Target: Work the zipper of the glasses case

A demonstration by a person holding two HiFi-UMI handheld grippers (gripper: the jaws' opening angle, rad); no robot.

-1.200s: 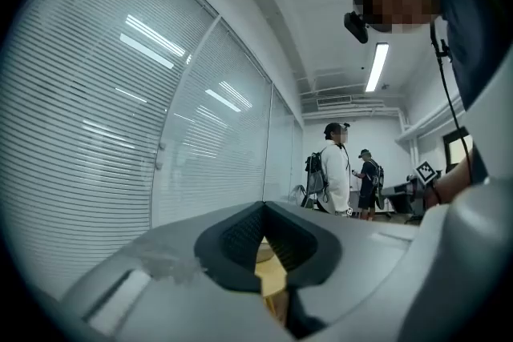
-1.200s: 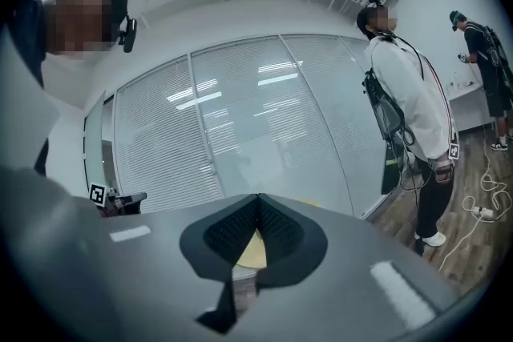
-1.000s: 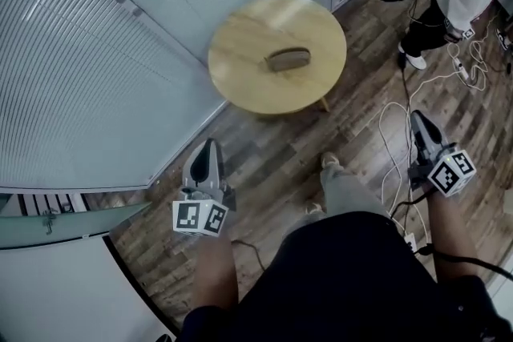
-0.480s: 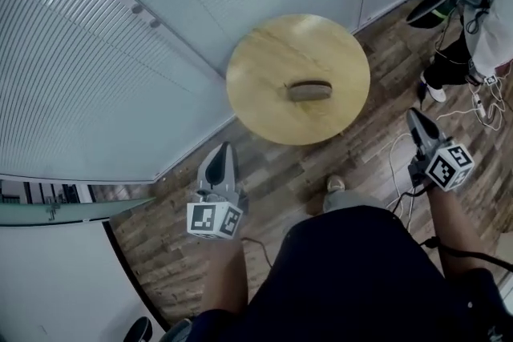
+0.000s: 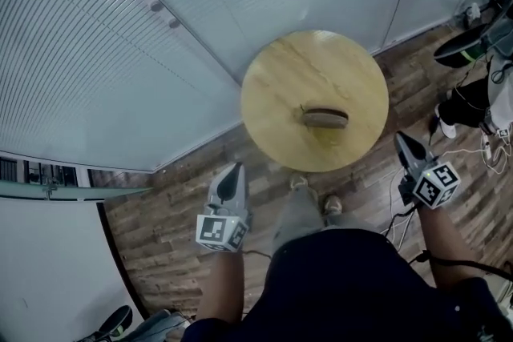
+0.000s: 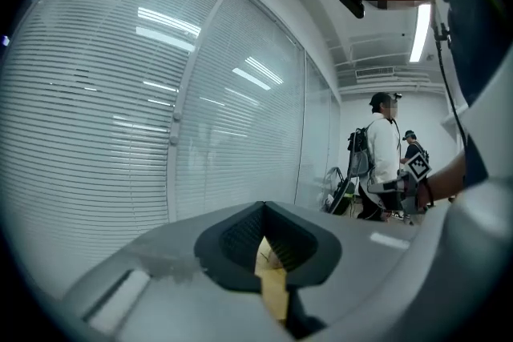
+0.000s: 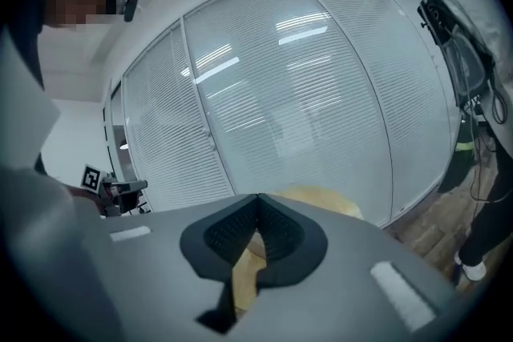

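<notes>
Left gripper [image 6: 264, 211]: the jaws were together, the dark ribbed pads meeting along one line with nothing clamped between them. Right gripper [image 7: 258, 203]: same condition, pads closed on each other and empty. Beyond the right gripper's closed tips, a tan edge of the round wooden table [image 7: 325, 198] showed against the slatted glass wall [image 7: 321, 92].

In the head view both grippers were held off the table, over the wood-plank floor [image 5: 172, 232]. The left was at lower centre-left of the frame. The right was at the right side, just off the table's lower-right rim. Each carried its marker cube on the end nearest the wearer's forearm. Neither touched the table or the case.

The glasses case [image 5: 325, 118] — brown, oblong, apparently closed — lay flat on the table. It sat right of the top's centre and toward the lower edge, with its long axis running across the frame. Its zipper was too small to make out.

The wearer's feet [image 5: 298, 183] stood just below the table's lower rim, between the two grippers. The glass wall filled the upper left of the frame. At the right edge were another person's dark trouser leg and white shoe [image 5: 446, 128]. In the left gripper view a person in a white top [image 6: 385, 160] stood at middle right.
</notes>
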